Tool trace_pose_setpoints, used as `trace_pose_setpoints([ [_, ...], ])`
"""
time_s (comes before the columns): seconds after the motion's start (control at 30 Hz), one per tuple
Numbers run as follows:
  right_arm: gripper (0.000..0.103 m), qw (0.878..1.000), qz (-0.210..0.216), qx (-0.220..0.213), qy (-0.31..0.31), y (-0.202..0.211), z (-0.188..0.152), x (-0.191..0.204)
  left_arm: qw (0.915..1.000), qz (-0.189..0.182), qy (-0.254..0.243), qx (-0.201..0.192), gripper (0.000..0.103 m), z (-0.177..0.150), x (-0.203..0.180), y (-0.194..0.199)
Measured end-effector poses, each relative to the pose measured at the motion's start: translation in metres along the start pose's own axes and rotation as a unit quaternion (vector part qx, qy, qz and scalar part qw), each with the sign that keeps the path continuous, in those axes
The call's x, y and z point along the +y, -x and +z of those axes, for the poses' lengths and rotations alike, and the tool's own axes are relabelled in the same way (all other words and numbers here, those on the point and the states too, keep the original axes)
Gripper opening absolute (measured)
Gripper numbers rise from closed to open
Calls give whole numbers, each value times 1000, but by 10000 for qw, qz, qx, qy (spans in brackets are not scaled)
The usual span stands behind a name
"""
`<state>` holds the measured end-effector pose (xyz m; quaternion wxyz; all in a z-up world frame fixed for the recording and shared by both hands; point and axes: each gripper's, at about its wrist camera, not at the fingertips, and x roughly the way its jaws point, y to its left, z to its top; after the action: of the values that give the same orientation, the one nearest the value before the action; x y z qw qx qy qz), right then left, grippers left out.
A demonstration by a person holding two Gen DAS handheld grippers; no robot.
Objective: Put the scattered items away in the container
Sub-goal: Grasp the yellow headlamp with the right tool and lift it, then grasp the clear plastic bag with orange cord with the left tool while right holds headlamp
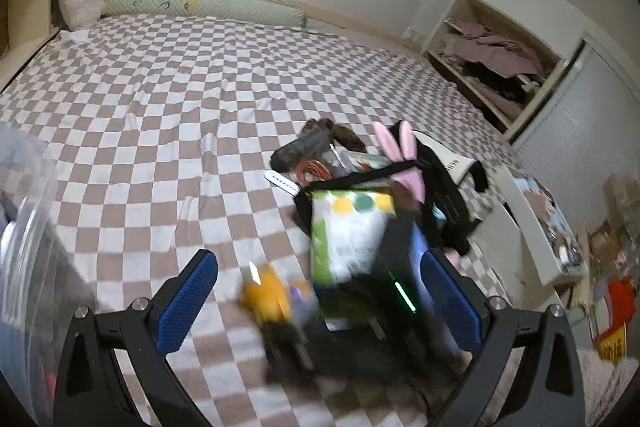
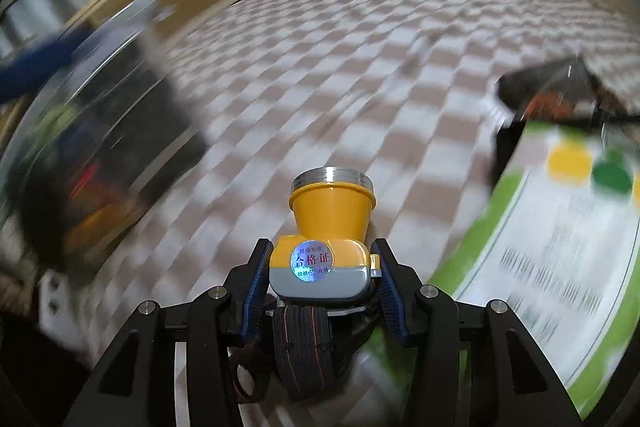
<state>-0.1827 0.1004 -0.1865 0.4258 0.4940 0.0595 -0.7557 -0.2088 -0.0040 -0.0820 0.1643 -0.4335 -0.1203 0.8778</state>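
My right gripper (image 2: 322, 279) is clamped on the yellow headlamp (image 2: 326, 239), its strap dangling below; my left gripper (image 1: 316, 291) is spread wide, holding nothing. The clear container (image 2: 80, 131) sits left of the headlamp, the remaining pile (image 1: 360, 163) beyond and right. I should carry level, clear the rim, then release gently inside.

My left camera sits low over the bed (image 1: 168, 99) and looks toward the wall. My right camera is lower and looks across it. Both see the checked cover, the green packet (image 1: 348, 231) (image 2: 560, 239) and the clear container (image 1: 24, 211) (image 2: 80, 131).
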Motion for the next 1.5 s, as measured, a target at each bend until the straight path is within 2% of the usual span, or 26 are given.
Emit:
trace_pose_setpoints([
  [0.1, 51, 9993, 369, 102, -20, 12, -29, 8, 9993, 181, 182, 253, 88, 8, 8, -36],
  [0.27, 51, 9966, 702, 290, -326, 31, -61, -5, 9950, 688, 435, 586, 77, 29, 28, -100],
  [0.33, 49, 9948, 780, 381, -529, 37, -78, -13, 9925, 927, 425, 669, 69, 40, 35, -127],
  [0.4, 49, 9925, 880, 426, -730, 42, -94, -23, 9907, 1013, 445, 790, 57, 49, 42, -150],
  [0.5, 49, 9885, 1056, 326, -1034, 46, -108, -31, 9889, 833, 633, 1056, 56, 58, 50, -183],
  [0.57, 49, 9876, 1100, 230, -1096, 45, -112, -30, 9879, 570, 884, 1143, 58, 63, 51, -196],
  [0.63, 49, 9880, 1111, 165, -1059, 47, -115, -30, 9865, 150, 1134, 1172, 67, 68, 50, -205],
  [0.7, 49, 9874, 1159, 146, -1064, 47, -116, -31, 9837, -252, 1377, 1131, 91, 75, 47, -208],
  [0.77, 49, 9864, 1215, 149, -1098, 44, -116, -31, 9788, -643, 1627, 1065, 95, 86, 42, -211],
  [0.8, 49, 9859, 1240, 150, -1110, 42, -116, -32, 9770, -721, 1691, 1086, 96, 90, 38, -214],
  [0.93, 50, 9844, 1333, 159, -1139, 37, -115, -31, 9744, -480, 1621, 1481, 96, 98, 24, -235],
  [1.1, 50, 9827, 1407, 150, -1197, 33, -117, -30, 9658, -332, 1601, 2014, 93, 86, 17, -258],
  [1.13, 50, 9821, 1428, 144, -1223, 32, -117, -30, 9644, -292, 1658, 2041, 89, 83, 18, -261],
  [1.17, 50, 9813, 1449, 140, -1258, 31, -117, -30, 9622, -347, 1738, 2067, 71, 80, 21, -262],
  [1.2, 50, 9810, 1459, 139, -1273, 30, -117, -29, 9601, -407, 1801, 2100, 58, 77, 23, -262],
  [1.23, 50, 9808, 1462, 139, -1283, 29, -117, -28, 9605, -370, 1783, 2105, 54, 76, 24, -262],
  [1.27, 50, 9809, 1459, 142, -1280, 28, -116, -26, 9628, -326, 1673, 2097, 41, 74, 23, -260],
  [1.3, 50, 9811, 1453, 145, -1271, 27, -116, -25, 9642, -320, 1593, 2097, 33, 73, 23, -257],
  [1.4, 50, 9805, 1468, 147, -1300, 26, -115, -22, 9673, -265, 1487, 2038, 20, 71, 25, -247],
  [1.5, 50, 9802, 1465, 151, -1321, 24, -115, -18, 9706, -211, 1579, 1806, 16, 75, 34, -235],
])
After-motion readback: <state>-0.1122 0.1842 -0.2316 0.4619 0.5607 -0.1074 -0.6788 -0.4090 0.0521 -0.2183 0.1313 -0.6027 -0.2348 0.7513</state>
